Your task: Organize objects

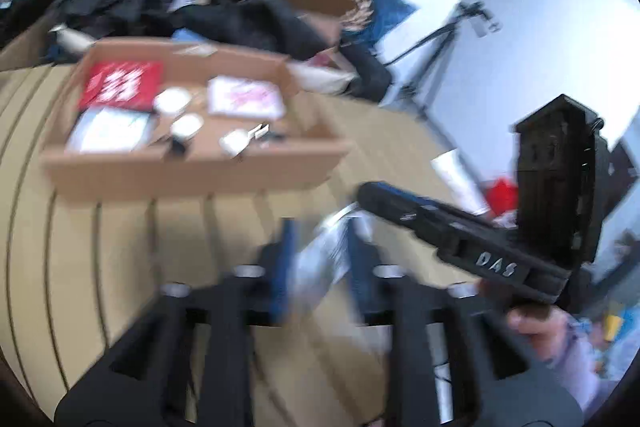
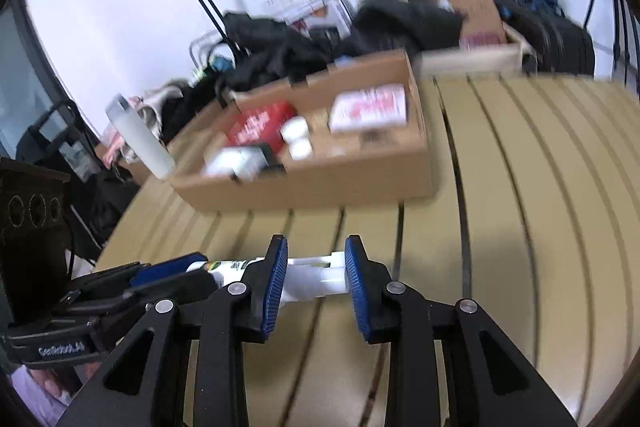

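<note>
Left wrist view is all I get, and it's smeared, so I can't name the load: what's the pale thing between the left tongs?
Observer: A white bottle with a printed label, lying crosswise above the slatted table. The right wrist view shows it sharply.
Operator: Where do the right tongs sit on it?
Observer: The right tongs press on its white pump neck, while the left tongs grip the labelled body.
</note>
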Motion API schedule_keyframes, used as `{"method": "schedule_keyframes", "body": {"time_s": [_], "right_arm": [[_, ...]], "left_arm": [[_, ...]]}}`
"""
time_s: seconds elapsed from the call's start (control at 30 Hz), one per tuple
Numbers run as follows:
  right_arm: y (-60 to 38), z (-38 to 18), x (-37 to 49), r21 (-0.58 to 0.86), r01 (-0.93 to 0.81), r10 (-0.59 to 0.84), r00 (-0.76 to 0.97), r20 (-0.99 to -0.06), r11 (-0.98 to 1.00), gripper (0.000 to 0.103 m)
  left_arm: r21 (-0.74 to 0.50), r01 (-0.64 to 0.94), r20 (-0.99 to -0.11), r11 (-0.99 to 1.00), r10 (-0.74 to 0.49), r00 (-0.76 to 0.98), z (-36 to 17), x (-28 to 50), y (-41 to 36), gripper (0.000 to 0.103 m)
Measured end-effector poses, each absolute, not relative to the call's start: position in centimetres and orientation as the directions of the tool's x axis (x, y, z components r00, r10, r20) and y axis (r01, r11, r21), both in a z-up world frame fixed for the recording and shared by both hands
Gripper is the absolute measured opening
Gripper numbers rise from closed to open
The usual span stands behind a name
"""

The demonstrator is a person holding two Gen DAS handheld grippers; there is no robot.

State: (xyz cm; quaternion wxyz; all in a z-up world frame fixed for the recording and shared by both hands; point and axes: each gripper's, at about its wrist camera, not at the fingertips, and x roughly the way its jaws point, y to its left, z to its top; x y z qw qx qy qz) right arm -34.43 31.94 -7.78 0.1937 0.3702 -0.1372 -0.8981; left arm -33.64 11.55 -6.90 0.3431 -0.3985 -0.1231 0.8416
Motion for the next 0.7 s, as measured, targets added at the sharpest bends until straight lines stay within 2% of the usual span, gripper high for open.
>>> {"method": "schedule_keyframes", "body": {"time_s": [0.03,0.13,0.23,0.27,0.3,0.37,0.4,0.43,0.57,0.6,0.63,0.7], "right_arm": [[31.6,-6.5,-35.0,0.408,0.273,-0.480,-0.648,-0.592,-0.871,0.023],[29.2,-2.7,-37.3,0.246,0.264,-0.361,-0.696,-0.620,-0.933,0.023],[29.0,-1.6,-39.8,0.190,0.275,-0.332,-0.710,-0.621,-0.943,0.024],[29.3,-1.8,-40.2,0.175,0.273,-0.320,-0.699,-0.640,-0.946,0.024],[29.8,-2.3,-40.3,0.178,0.281,-0.327,-0.683,-0.654,-0.943,0.025],[30.9,-4.4,-39.4,0.223,0.286,-0.359,-0.638,-0.681,-0.932,0.046],[31.3,-5.7,-38.8,0.252,0.286,-0.379,-0.620,-0.687,-0.924,0.071],[31.7,-7.2,-38.1,0.283,0.285,-0.400,-0.602,-0.691,-0.916,0.078],[33.0,-12.9,-36.4,0.366,0.188,-0.407,-0.534,-0.741,-0.912,0.078],[33.2,-13.8,-36.0,0.392,0.169,-0.420,-0.523,-0.742,-0.904,0.078],[33.2,-14.4,-35.7,0.413,0.157,-0.432,-0.514,-0.741,-0.897,0.078],[32.8,-14.9,-35.2,0.424,0.149,-0.437,-0.512,-0.739,-0.893,0.074]], "left_arm": [[-0.478,-0.488,-0.578,-0.731,0.679,-0.451,-5.7,-34.4,12.0,0.011],[-0.387,-0.509,-0.562,-0.768,0.635,-0.530,-2.7,-36.8,13.1,0.009],[-0.362,-0.460,-0.623,-0.810,0.578,-0.527,-2.6,-39.3,12.0,0.010],[-0.361,-0.481,-0.629,-0.798,0.590,-0.506,-3.2,-39.0,11.4,0.021],[-0.349,-0.494,-0.639,-0.796,0.588,-0.496,-4.0,-38.3,11.0,0.048],[-0.345,-0.507,-0.649,-0.790,0.591,-0.479,-6.1,-36.6,10.5,0.084],[-0.363,-0.511,-0.655,-0.779,0.604,-0.454,-7.7,-35.6,10.4,0.085],[-0.389,-0.506,-0.671,-0.770,0.613,-0.416,-9.7,-35.0,10.7,0.085],[-0.324,-0.472,-0.789,-0.820,0.510,-0.343,-14.9,-34.7,14.1,0.082],[-0.293,-0.479,-0.803,-0.827,0.485,-0.347,-15.5,-34.8,15.0,0.073],[-0.270,-0.490,-0.812,-0.828,0.470,-0.346,-15.8,-34.8,15.7,0.069],[-0.284,-0.525,-0.800,-0.802,0.500,-0.331,-15.7,-34.6,16.5,0.043]]}}
